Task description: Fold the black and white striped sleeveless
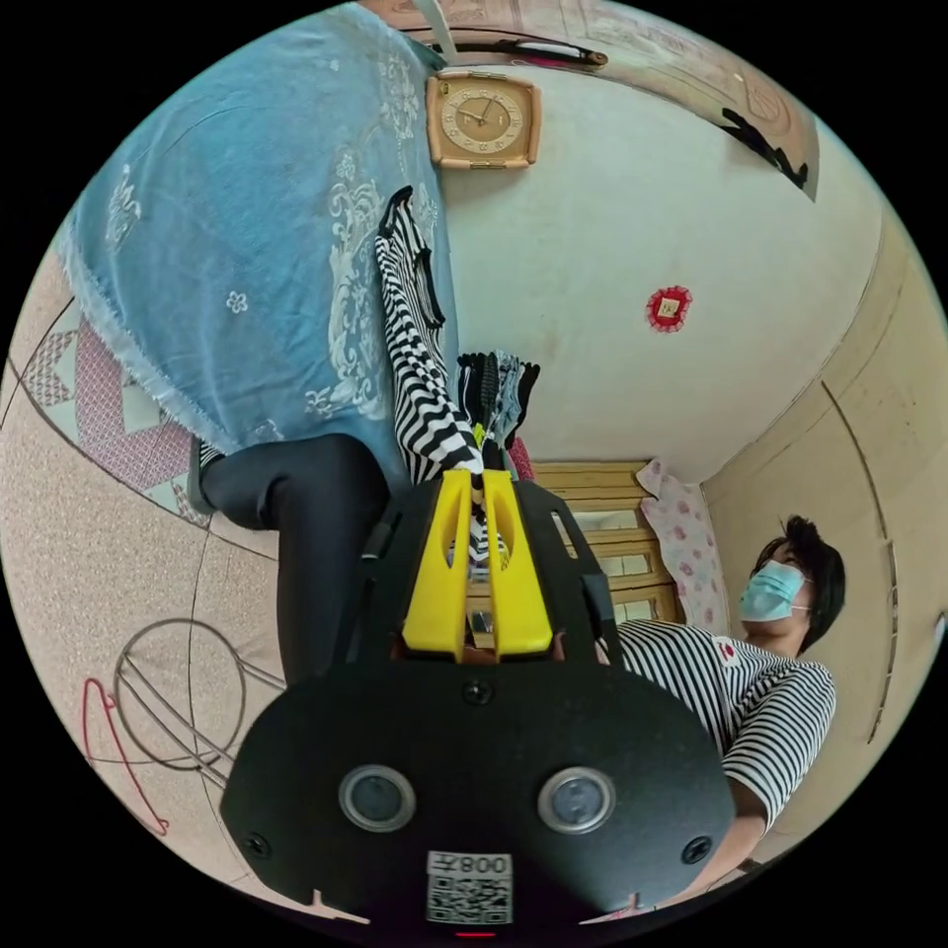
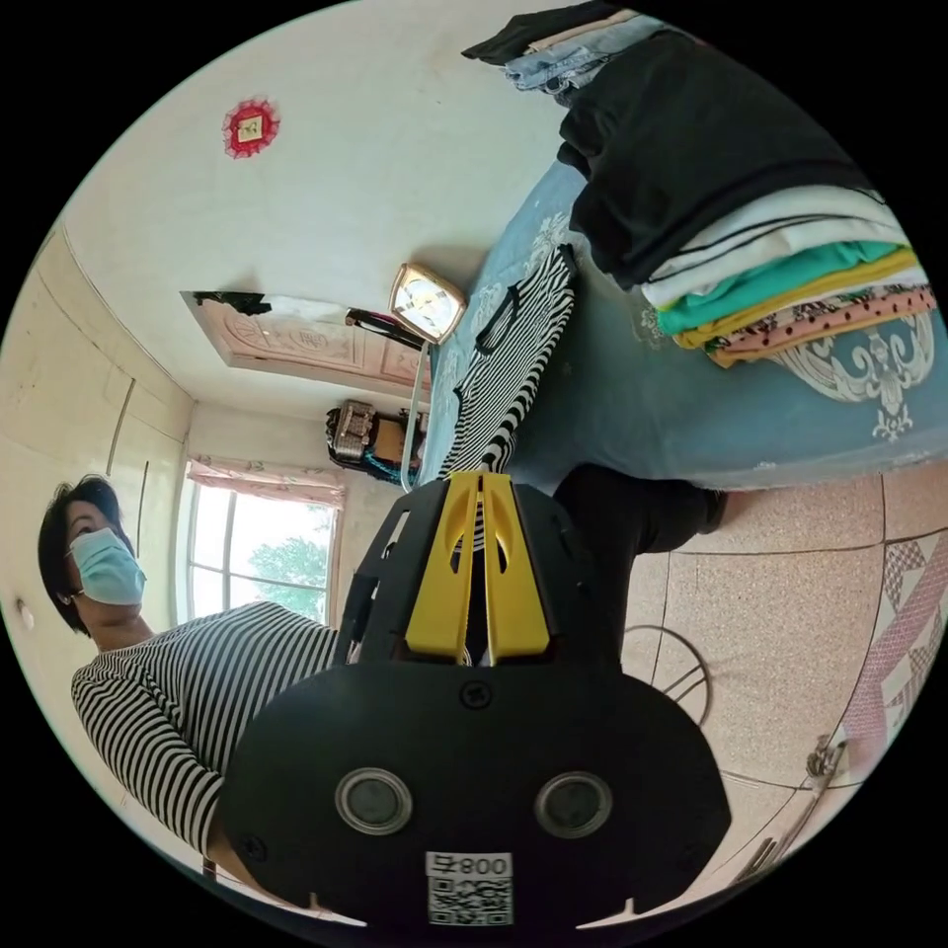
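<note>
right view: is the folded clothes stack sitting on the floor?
No. The folded clothes stack rests on the blue patterned cloth, beside the striped sleeveless top; the tiled floor is separate.

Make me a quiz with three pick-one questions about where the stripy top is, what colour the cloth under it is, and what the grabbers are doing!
1. Where does the striped top lie?
A. on the blue-covered surface
B. on the floor
C. on the window sill

2. What colour is the cover under it?
A. red
B. blue
C. green

3. What is the left gripper doing?
A. hanging open
B. holding a clock
C. pinching the top

Answers: 1 A, the top stretches across the cover; 2 B, it is light blue with white patterns; 3 C, its yellow jaws close on striped fabric, as do the right gripper jaws.
</note>
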### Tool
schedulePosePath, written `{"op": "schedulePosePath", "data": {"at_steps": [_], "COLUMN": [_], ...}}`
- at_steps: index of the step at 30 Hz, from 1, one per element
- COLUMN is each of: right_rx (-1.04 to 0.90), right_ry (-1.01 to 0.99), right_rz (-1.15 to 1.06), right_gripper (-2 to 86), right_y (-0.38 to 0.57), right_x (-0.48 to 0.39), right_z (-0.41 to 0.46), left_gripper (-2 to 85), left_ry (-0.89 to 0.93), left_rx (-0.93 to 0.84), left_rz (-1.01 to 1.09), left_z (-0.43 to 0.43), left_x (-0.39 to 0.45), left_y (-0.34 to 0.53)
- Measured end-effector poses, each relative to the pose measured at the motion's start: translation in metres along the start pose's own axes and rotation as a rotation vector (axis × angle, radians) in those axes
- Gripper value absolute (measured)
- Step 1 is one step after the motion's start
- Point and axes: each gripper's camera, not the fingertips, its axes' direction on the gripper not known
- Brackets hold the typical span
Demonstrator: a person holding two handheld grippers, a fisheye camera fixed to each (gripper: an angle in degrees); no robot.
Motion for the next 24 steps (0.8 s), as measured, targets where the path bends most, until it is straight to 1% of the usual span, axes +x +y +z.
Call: {"op": "schedulePosePath", "data": {"at_steps": [6, 11, 19, 24], "right_rx": [-0.009, 0.012, 0.022, 0.042], "right_ry": [0.027, -0.003, 0.024, 0.033], "right_rz": [0.072, 0.123, 0.051, -0.015], "right_gripper": [0.3, 0.4, 0.3, 0.2], "right_y": [0.026, 0.022, -0.037, -0.111], "right_x": [0.025, 0.043, 0.027, 0.009], "right_z": [-0.011, -0.005, 0.006, 0.021], "left_gripper": [2.6, 2.5, 2.4, 2.5], "left_ry": [-0.023, 0.001, 0.028, 0.041], "left_rx": [-0.010, 0.021, 0.015, 0.055], "left_rz": [-0.060, -0.103, -0.030, 0.011], "left_z": [-0.005, 0.004, 0.033, 0.054], "left_x": [-0.006, -0.014, 0.008, 0.020], "left_y": [0.027, 0.024, -0.033, -0.099]}}
